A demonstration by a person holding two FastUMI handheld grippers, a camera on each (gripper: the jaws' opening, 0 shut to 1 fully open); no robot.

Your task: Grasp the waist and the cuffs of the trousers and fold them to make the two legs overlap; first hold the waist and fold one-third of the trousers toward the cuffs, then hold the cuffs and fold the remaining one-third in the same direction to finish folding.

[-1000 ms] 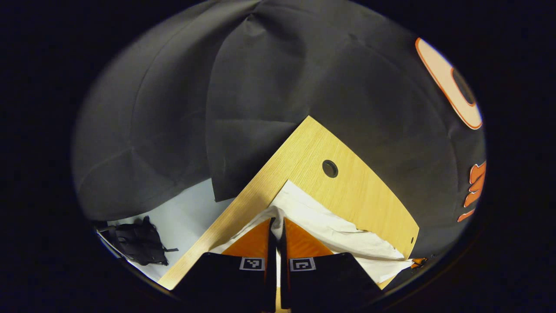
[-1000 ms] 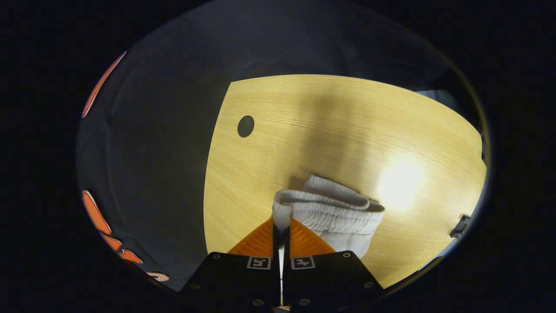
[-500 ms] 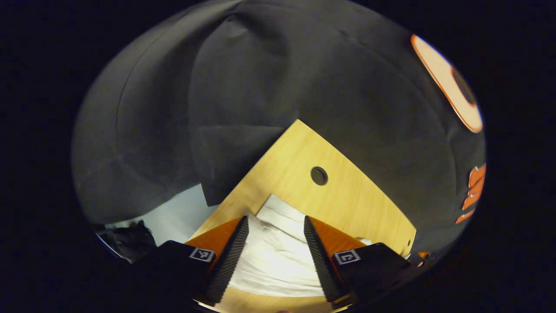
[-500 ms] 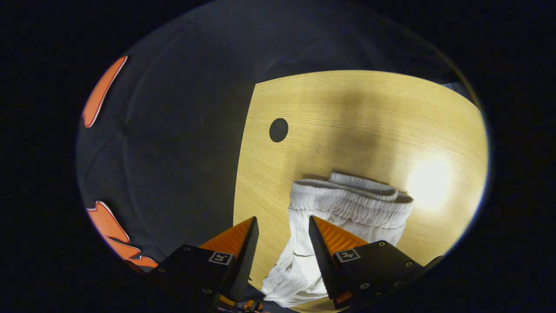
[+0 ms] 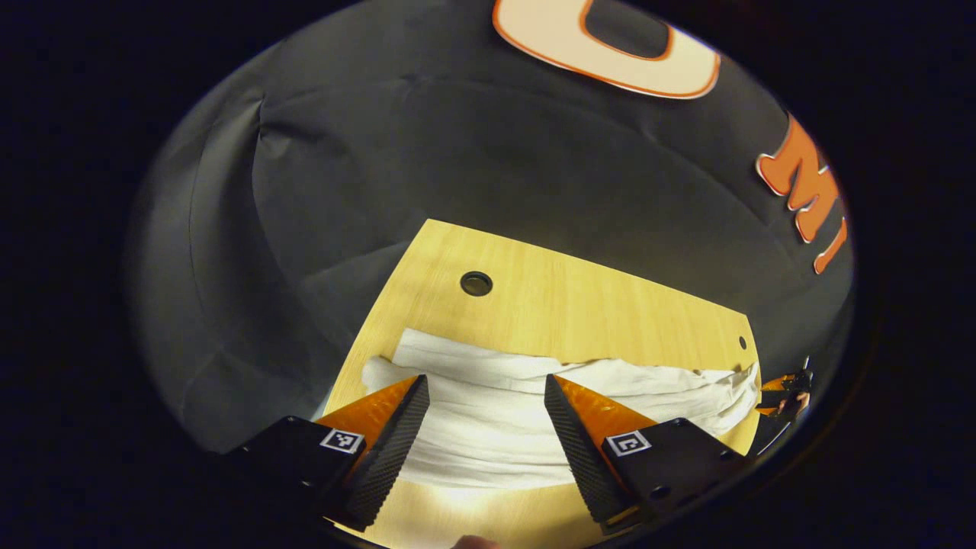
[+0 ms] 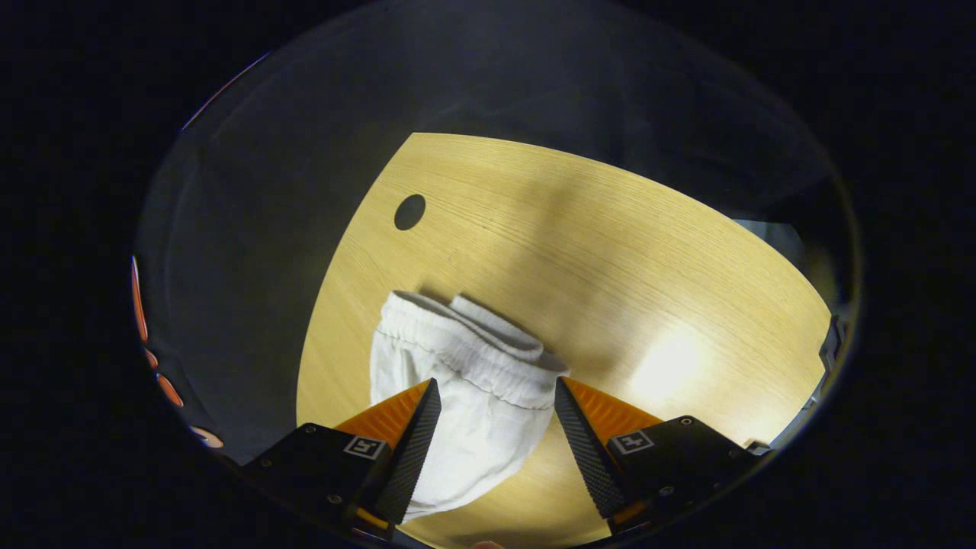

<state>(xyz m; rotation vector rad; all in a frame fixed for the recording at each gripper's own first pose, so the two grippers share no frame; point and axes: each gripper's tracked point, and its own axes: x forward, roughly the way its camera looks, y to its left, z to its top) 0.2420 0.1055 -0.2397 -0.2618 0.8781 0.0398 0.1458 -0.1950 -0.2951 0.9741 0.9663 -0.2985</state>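
The wooden tabletop point(image 5: 610, 297) carries the white trousers point(image 5: 488, 412), laid flat across it with the elastic waist point(image 6: 465, 347) bunched at one end. The left gripper point(image 5: 486, 427) hangs over the leg end and the right gripper point(image 6: 496, 431) over the waist, both with jaws spread wide, grasping nothing.

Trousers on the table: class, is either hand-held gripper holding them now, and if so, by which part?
Nothing is held. The left hand-held gripper and the right hand-held gripper are both open above the white trousers, which lie on the table.
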